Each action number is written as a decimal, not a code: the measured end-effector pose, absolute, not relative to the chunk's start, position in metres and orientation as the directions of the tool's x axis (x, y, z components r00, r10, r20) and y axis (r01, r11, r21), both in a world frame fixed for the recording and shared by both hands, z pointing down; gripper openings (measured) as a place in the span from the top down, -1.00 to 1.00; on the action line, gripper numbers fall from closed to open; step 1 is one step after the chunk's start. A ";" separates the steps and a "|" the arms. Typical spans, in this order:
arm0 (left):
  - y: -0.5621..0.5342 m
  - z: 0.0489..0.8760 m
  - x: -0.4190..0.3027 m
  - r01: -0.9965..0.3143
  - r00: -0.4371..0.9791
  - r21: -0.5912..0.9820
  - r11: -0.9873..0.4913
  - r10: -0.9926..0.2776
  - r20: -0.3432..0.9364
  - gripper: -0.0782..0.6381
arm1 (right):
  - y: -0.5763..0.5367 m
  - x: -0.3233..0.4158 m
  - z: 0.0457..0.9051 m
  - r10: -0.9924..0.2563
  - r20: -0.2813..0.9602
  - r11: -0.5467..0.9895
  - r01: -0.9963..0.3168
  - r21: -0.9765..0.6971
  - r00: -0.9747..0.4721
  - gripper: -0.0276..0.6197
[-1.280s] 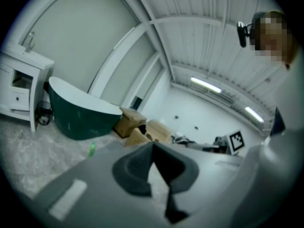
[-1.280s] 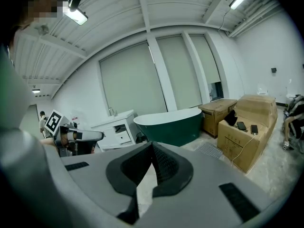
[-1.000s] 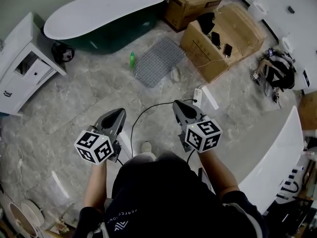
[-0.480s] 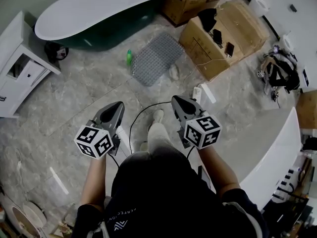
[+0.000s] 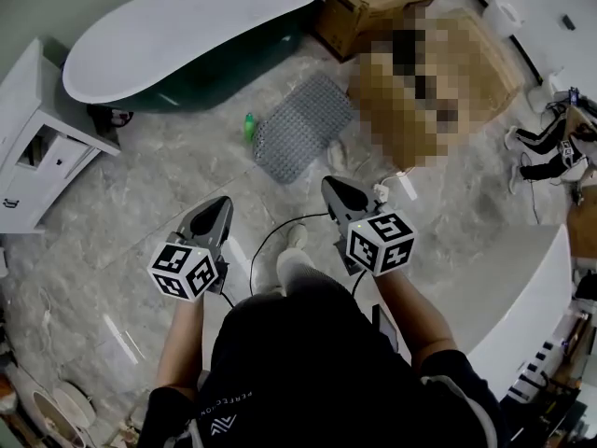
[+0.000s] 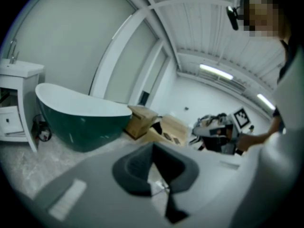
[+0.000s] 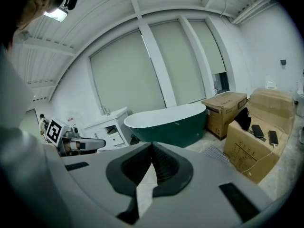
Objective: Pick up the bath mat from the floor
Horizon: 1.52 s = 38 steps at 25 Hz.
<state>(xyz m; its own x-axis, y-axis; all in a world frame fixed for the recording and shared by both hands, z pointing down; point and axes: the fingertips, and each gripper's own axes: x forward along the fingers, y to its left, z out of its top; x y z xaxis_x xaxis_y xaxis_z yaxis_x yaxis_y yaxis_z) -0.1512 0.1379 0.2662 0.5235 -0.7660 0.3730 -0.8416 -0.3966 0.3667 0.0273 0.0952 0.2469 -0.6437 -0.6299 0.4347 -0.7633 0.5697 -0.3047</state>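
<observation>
White cabinet (image 5: 47,101) cut by left edge, cardboard box (image 5: 373,3) by top edge

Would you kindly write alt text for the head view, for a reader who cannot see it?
Seen from above, a person holds the left gripper and right gripper, both shut and empty, over a marble floor. Ahead, a grey bath mat lies flat between a green bathtub and cardboard boxes, a small green bottle beside it.

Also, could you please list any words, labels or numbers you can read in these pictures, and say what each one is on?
"PERFECTION", as it seems to read: upside down on the person's dark shirt, with the end unclear.
Print on the far cardboard box: too small to read.
Print on the nearer cardboard box: too blurred to read.
Marker cubes, left and right: square patterns, no letters.
</observation>
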 end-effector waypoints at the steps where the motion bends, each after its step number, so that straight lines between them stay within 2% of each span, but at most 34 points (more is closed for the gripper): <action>1: 0.128 0.269 -0.152 -0.846 0.518 0.361 -0.393 -0.766 0.380 0.78 | 0.084 0.028 0.248 -0.628 0.437 0.570 -0.763 -0.306 -0.644 0.92; 16: 0.028 0.328 -0.146 -0.838 0.542 0.358 -0.413 -0.709 0.451 0.78 | -0.009 0.028 0.297 -0.583 0.508 0.545 -0.769 -0.333 -0.633 0.92; 29: -0.041 0.382 -0.177 -0.781 0.621 0.351 -0.516 -0.589 0.517 0.77 | -0.052 -0.006 0.330 -0.662 0.549 0.397 -0.860 -0.320 -0.510 0.92; 38: -0.072 0.446 -0.160 -0.777 0.616 0.334 -0.534 -0.530 0.583 0.77 | -0.071 -0.009 0.381 -0.667 0.588 0.329 -0.889 -0.318 -0.458 0.92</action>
